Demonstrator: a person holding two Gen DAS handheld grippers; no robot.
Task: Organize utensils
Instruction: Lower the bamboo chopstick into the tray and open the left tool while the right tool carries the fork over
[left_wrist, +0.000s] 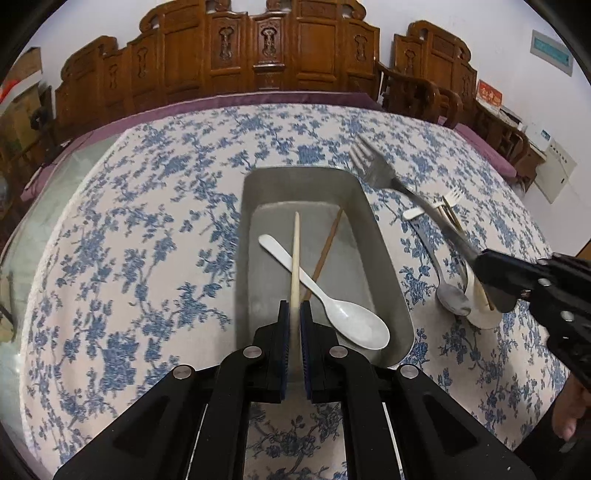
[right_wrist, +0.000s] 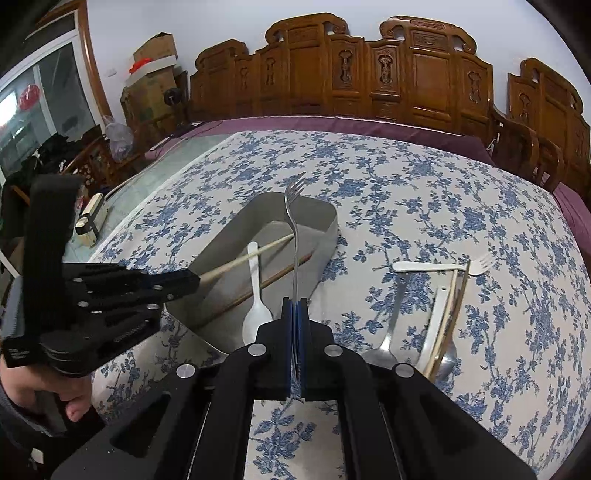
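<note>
With the left tongs (left_wrist: 294, 314) clamped on a chopstick (left_wrist: 294, 258) and the right tongs (right_wrist: 295, 314) clamped on a fork (right_wrist: 293, 236), both should be lowered flat into the tray (left_wrist: 384, 258) at frame centre before release.

No text can be read in either view. In the left wrist view, far beyond the jaws and up to their right, a green-edged wall sign (left_wrist: 551, 51) and a red card with gold characters (left_wrist: 489, 96) both carry writing too blurred to make out. In the right wrist view, small markings on the body of the other gripper, to the left of the jaws, are likewise too faint to read.
</note>
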